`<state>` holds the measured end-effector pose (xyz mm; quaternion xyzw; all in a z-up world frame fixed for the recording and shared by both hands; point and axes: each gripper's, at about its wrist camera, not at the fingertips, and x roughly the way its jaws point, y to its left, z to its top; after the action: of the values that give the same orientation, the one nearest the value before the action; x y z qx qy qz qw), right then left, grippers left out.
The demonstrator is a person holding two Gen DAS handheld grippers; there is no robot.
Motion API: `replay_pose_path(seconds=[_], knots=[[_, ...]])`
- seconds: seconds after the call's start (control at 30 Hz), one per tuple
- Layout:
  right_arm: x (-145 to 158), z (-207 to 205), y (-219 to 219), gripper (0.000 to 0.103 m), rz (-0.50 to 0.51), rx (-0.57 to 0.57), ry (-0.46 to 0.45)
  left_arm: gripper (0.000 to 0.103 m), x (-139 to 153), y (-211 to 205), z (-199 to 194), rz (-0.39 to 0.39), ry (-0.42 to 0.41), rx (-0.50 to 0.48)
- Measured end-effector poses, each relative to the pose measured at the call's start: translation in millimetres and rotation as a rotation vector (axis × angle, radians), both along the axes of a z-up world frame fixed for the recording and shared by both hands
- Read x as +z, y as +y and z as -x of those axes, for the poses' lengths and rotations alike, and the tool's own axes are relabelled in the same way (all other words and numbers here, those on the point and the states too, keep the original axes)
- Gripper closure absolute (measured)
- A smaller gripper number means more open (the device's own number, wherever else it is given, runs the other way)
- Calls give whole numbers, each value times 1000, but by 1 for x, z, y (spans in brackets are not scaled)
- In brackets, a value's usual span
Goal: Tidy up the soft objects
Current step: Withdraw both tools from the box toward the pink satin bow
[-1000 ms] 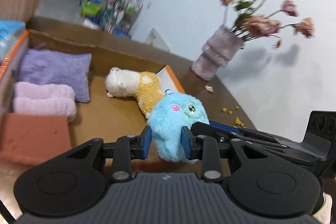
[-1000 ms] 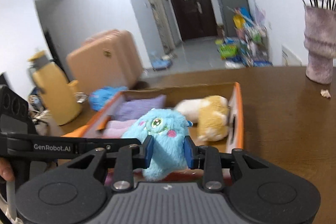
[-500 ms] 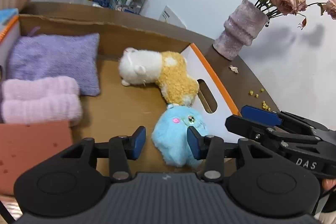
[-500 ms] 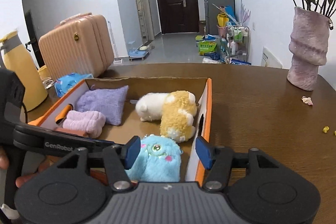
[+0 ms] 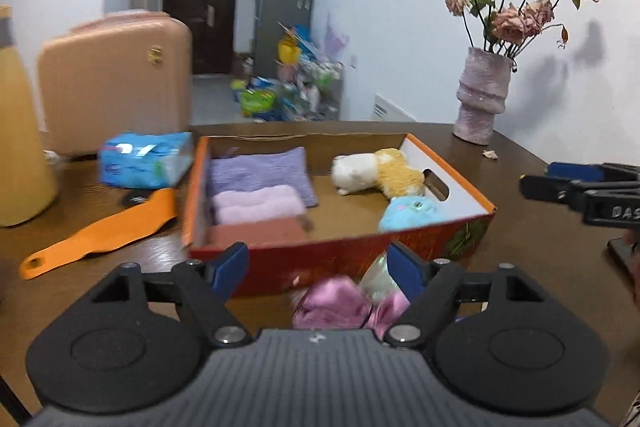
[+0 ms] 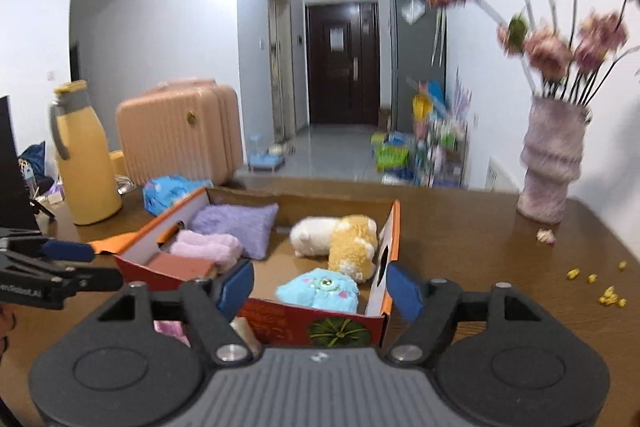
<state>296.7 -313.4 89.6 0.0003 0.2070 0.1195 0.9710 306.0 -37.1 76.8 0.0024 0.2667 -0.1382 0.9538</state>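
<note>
Lying inside the box (image 6: 390,227), the blue plush (image 6: 318,291) sits just beyond the spread right tongs (image 6: 320,291). Left tongs (image 5: 318,271) gape empty too, a pink plush (image 5: 336,303) between them.

A dark brown wooden table (image 5: 540,267) fills the lower frame. Directly on it: an orange-rimmed cardboard box (image 5: 332,259) at centre, a blue packet (image 5: 144,165) and orange strip (image 5: 100,231) at left, a pinkish vase (image 5: 482,99) upper right, pink fabric (image 5: 336,303) near the bottom
</note>
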Motion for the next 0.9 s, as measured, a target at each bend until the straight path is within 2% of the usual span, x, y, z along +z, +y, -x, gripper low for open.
replay_pose_path(seconds=[0.2,0.4,0.57,0.7,0.9], knots=[[7,63,6,21,-29,30,-80,16,6,11,78,-14,-109,82],[-7,116,14,20,-44,46,-100,14,-2,12,138,7,-137,82],[-29,164,11,19,-73,21,-117,13,-22,15,182,32,-108,114],[-45,200,3,19,-99,8,-90,12,-39,20,206,29,-65,140],[-62,204,3,19,-80,4,-32,12,-47,20,198,29,-30,149]])
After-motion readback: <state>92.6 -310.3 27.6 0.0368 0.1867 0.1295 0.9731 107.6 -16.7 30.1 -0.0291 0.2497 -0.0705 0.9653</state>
